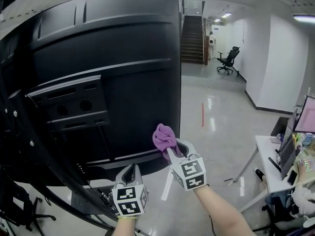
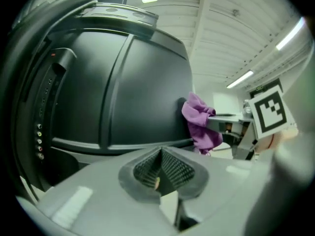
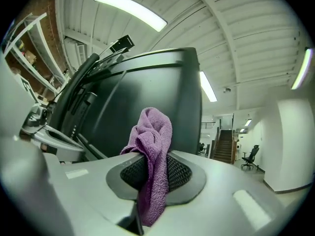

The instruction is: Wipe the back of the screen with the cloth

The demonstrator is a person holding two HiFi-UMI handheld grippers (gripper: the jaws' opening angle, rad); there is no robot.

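Glossy office floor (image 1: 216, 117), staircase (image 1: 192, 38) beyond. Nearest, left gripper (image 1: 129, 172): jaws together, empty. Right gripper (image 1: 171, 150): jaws clamped on purple cloth (image 1: 164, 135), which bunches above them against the black screen (image 1: 108, 73) back, near its lower right corner.

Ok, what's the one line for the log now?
right gripper: jaws shut on cloth | cloth: at lower right edge of screen back | left gripper: jaws together, empty
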